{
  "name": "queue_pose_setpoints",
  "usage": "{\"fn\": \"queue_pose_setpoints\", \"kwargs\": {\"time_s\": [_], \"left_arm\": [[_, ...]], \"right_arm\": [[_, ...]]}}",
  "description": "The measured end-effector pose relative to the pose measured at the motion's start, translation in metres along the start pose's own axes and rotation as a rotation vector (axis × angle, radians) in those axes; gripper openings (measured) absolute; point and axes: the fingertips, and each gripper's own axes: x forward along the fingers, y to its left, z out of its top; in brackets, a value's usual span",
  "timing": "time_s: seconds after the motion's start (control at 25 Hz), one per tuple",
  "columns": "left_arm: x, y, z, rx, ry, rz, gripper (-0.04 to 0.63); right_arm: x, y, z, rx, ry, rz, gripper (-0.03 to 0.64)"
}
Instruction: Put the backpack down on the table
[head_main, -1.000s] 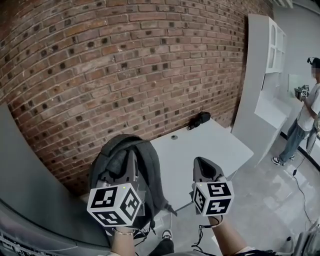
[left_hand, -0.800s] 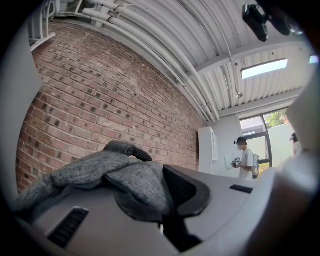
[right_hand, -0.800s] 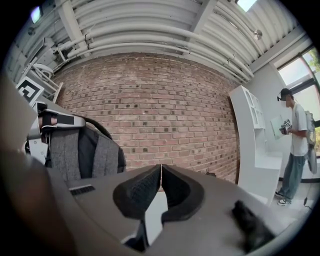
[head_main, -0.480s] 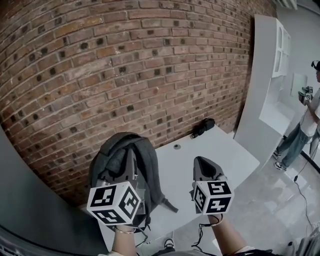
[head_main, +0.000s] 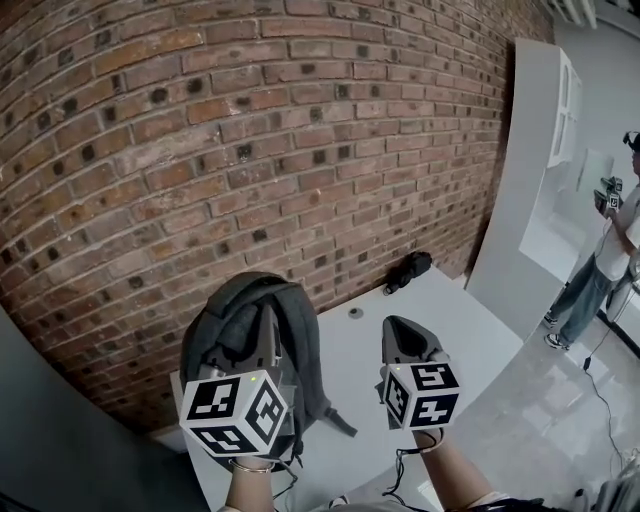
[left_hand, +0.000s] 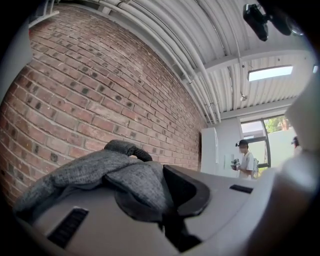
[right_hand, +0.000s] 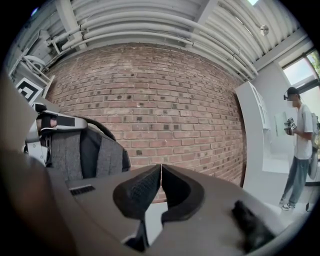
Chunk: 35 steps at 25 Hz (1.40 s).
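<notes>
The grey backpack (head_main: 250, 320) hangs from my left gripper (head_main: 262, 335) over the left end of the white table (head_main: 440, 330), close to the brick wall (head_main: 250, 130). In my left gripper view the jaws are clamped on a fold of its grey fabric (left_hand: 100, 172), which bunches over one pad and fills the gap between them, with the carry loop curling up just beyond. I cannot tell whether the bag's bottom touches the surface. One strap (head_main: 335, 420) trails off its lower right side towards the table's near edge.

My right gripper (head_main: 402, 330) is just to the right of the bag, apart from it, over the near middle of the table. Its jaws are pressed together with nothing between them; past them in that view I see the backpack (right_hand: 80, 150) at the left and the wall.

A small round fitting (head_main: 356, 313) sits in the tabletop near the back edge. A black object (head_main: 410, 270) lies at the far right corner against the wall. Beyond that corner stands a tall white cabinet (head_main: 530, 180), and beside it a person (head_main: 610, 250) stands on the glossy floor (head_main: 560, 400), holding a device.
</notes>
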Motion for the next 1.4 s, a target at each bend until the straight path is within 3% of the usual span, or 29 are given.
{"fn": "queue_pose_setpoints", "kwargs": {"time_s": [0.32, 0.44, 0.8, 1.12, 1.4], "left_arm": [[0.035, 0.024, -0.018, -0.032, 0.019, 0.001, 0.037], [0.049, 0.028, -0.021, -0.009, 0.023, 0.010, 0.037], [0.083, 0.040, -0.041, 0.011, -0.012, 0.126, 0.037], [0.108, 0.031, -0.060, 0.039, -0.016, 0.203, 0.037], [0.126, -0.007, -0.075, 0.082, 0.011, 0.230, 0.038]], "right_arm": [[0.028, -0.011, -0.008, -0.002, 0.024, -0.031, 0.031], [0.043, -0.017, -0.013, 0.006, 0.031, -0.024, 0.031], [0.092, -0.025, -0.015, -0.020, 0.045, 0.039, 0.031], [0.115, -0.057, -0.019, -0.035, 0.074, 0.062, 0.031], [0.124, -0.080, -0.039, -0.006, 0.112, 0.111, 0.031]]}}
